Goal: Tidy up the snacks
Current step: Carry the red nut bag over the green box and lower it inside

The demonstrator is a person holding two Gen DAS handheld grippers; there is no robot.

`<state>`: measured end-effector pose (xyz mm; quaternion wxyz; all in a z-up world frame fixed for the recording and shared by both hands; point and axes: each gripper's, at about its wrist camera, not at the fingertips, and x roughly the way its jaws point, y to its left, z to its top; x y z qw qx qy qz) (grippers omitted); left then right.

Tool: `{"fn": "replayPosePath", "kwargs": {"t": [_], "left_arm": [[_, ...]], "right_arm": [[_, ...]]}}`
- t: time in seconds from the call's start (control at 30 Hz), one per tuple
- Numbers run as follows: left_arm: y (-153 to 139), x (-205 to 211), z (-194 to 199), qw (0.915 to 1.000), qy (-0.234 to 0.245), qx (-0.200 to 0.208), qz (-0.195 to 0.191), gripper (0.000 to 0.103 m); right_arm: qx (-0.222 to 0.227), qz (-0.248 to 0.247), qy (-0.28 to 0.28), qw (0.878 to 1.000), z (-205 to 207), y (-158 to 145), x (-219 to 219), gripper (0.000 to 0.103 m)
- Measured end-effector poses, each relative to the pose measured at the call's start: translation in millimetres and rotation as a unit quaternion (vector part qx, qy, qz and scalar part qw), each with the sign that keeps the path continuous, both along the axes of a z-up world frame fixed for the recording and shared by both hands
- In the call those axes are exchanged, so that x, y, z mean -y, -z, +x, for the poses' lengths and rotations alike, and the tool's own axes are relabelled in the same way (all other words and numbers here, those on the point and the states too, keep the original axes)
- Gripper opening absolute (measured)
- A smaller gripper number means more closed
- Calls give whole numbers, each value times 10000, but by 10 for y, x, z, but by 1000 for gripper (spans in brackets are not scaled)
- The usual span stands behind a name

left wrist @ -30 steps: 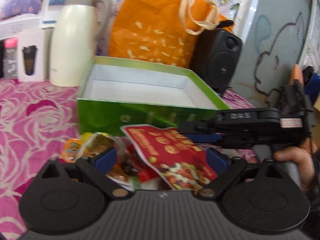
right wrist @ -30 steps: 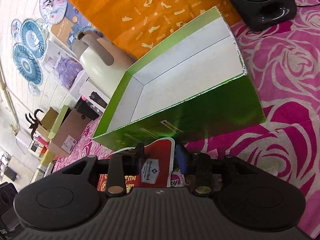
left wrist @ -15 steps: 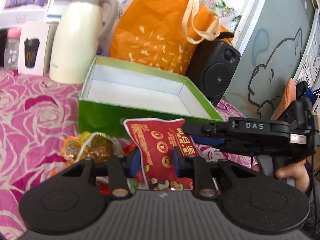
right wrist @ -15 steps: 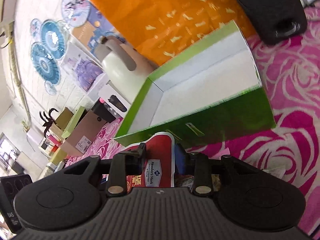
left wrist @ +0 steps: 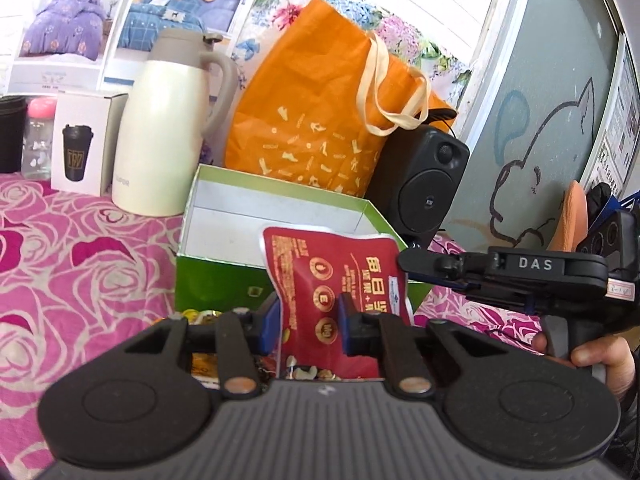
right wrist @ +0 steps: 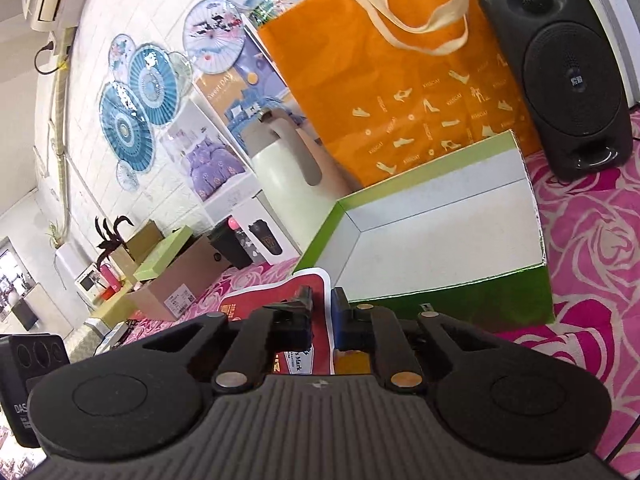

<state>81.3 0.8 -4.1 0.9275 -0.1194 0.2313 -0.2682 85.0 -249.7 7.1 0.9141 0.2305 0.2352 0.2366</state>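
Both grippers, left (left wrist: 308,322) and right (right wrist: 321,312), pinch the red pouch (left wrist: 336,280) upright, just short of the green box (left wrist: 224,280) ahead.

Both views are bright and evenly lit, with soft daylight-like illumination and only faint shadows on the pink rose tablecloth (left wrist: 80,264). The glossy front wall of the green box (right wrist: 480,300) throws a mild sheen in the right wrist view. Fisheye distortion bends the wall posters (left wrist: 64,32) and the window frame (left wrist: 492,48) strongly toward the edges, and the corners fall to black. The middle is sharp; printed text on the red snack pouch (left wrist: 320,264) reads clearly, while the near gripper bodies look slightly soft.
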Motion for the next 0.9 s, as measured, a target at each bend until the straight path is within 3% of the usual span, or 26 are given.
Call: {"fn": "replayPosePath", "kwargs": {"t": [0.47, 0.73, 0.9], "left_arm": [[-172, 59, 122, 9999, 44, 149, 41, 12], [-329, 271, 404, 9993, 181, 155, 294, 12], [-380, 453, 639, 9980, 316, 193, 515, 12]], "right_arm": [[-102, 360, 289, 9989, 68, -90, 33, 15], [-484, 622, 662, 9947, 307, -166, 193, 16], [-555, 458, 933, 9930, 482, -219, 268, 16]]}}
